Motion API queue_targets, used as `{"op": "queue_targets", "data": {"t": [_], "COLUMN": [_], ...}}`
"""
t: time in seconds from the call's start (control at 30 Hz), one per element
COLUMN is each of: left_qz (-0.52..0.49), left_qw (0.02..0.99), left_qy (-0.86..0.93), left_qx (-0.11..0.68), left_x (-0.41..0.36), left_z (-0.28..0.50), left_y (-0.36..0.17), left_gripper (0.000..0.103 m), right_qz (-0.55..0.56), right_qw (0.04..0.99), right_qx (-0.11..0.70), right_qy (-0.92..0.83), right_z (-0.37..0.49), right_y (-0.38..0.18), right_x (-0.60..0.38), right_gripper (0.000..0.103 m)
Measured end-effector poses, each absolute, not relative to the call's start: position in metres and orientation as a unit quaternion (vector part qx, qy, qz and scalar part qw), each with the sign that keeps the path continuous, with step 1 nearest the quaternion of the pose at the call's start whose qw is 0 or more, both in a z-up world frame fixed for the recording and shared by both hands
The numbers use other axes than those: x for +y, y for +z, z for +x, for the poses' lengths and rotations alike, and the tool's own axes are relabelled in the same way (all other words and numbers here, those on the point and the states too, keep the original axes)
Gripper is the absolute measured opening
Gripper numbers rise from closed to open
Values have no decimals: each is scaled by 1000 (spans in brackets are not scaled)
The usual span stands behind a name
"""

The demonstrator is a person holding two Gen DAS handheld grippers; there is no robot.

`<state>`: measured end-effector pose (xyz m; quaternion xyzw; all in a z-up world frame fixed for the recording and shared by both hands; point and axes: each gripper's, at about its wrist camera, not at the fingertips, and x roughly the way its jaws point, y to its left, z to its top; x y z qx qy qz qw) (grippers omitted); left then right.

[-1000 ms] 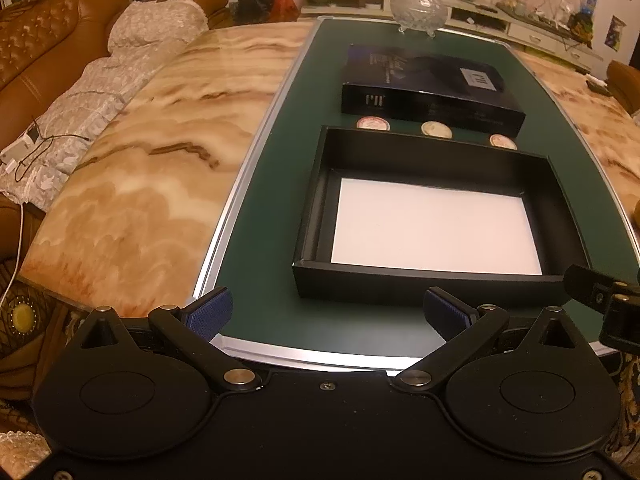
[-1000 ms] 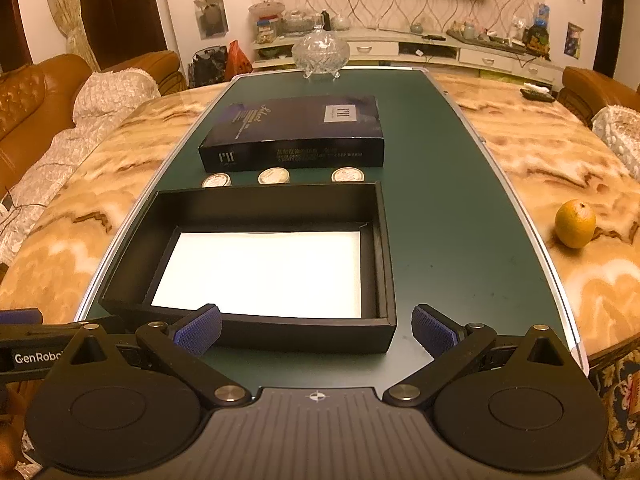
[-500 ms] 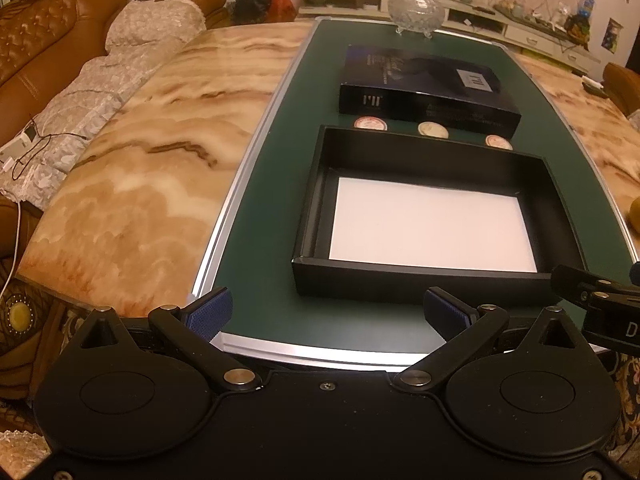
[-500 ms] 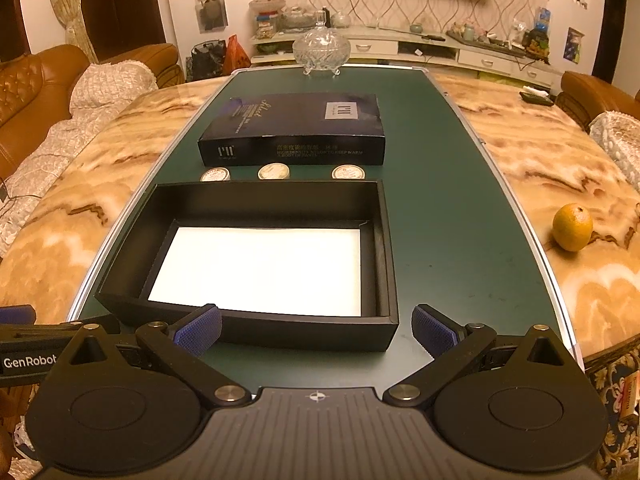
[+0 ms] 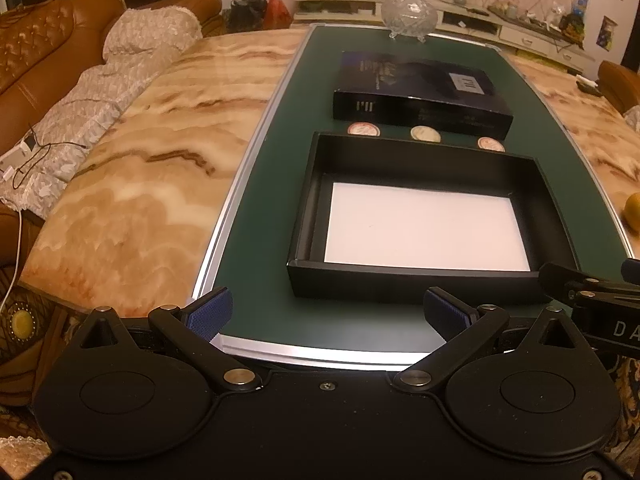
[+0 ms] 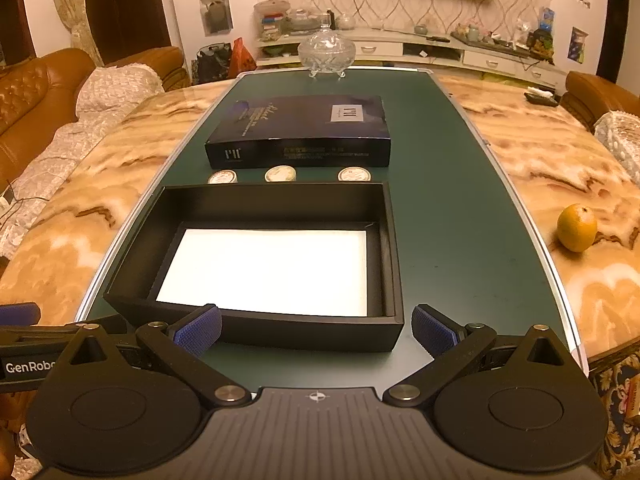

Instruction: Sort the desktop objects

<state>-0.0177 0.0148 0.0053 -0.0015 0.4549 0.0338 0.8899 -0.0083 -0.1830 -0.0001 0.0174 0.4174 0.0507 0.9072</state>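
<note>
An open black box with a white bottom lies on the green table strip. Behind it three round tins stand in a row, in front of a closed dark box. My left gripper hovers open at the near table edge, short of the open box's left front corner. My right gripper is open too, just in front of the box's front wall. Nothing sits between either pair of fingers. Part of the right gripper shows at the left wrist view's right edge.
A crystal lidded bowl stands at the far end of the strip. An orange rests on the marble top to the right. Brown sofas with lace covers flank the table on the left.
Both grippers have risen slightly and tilted down a little, so the boxes sit a bit lower in the views. Both stay open and empty.
</note>
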Motion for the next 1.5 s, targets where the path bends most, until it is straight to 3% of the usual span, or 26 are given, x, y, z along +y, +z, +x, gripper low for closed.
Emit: {"op": "queue_targets", "data": {"t": [1.5], "left_qz": [-8], "left_qw": [891], "left_qy": [42], "left_qx": [452], "left_x": [27], "left_z": [-10], "left_y": [9], "left_gripper": [103], "right_qz": [8], "right_qw": [910], "right_qx": [411], "right_qy": [62], "right_z": [9], "right_y": [11], "right_x": [-172], "right_gripper": [103]}}
